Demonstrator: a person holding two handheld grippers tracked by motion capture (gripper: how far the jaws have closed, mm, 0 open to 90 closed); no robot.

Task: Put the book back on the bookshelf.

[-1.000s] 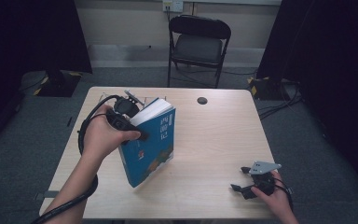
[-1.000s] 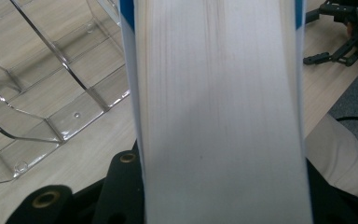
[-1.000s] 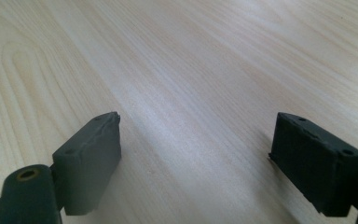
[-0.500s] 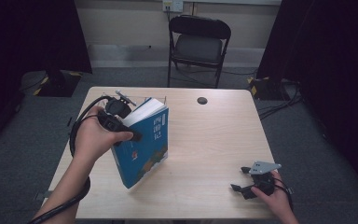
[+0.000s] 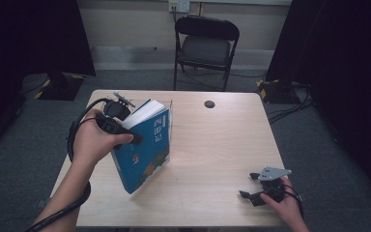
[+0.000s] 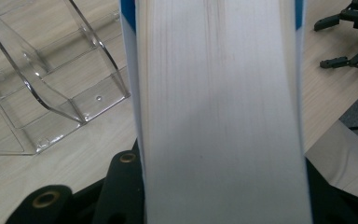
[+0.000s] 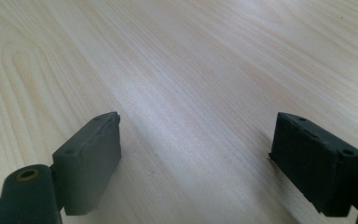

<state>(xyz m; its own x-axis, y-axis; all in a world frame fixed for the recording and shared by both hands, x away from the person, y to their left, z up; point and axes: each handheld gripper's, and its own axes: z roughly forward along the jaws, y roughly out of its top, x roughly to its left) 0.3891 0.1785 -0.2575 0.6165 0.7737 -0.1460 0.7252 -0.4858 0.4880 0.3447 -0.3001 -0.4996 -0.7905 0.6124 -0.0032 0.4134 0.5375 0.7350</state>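
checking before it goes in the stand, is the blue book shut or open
Shut. The left gripper clamps the blue book across both covers, with its page block pressed together.

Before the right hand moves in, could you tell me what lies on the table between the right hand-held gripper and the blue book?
Nothing: in the high view, bare table separates the right hand-held gripper from the book.

The tilted blue book (image 5: 145,145) blocked the left half of the worktop (image 5: 212,145), and a clear acrylic stand (image 6: 51,93) stood just beside it. Bare wood lay open between the book and the right claw (image 5: 252,188), past the small black disc (image 5: 209,104).
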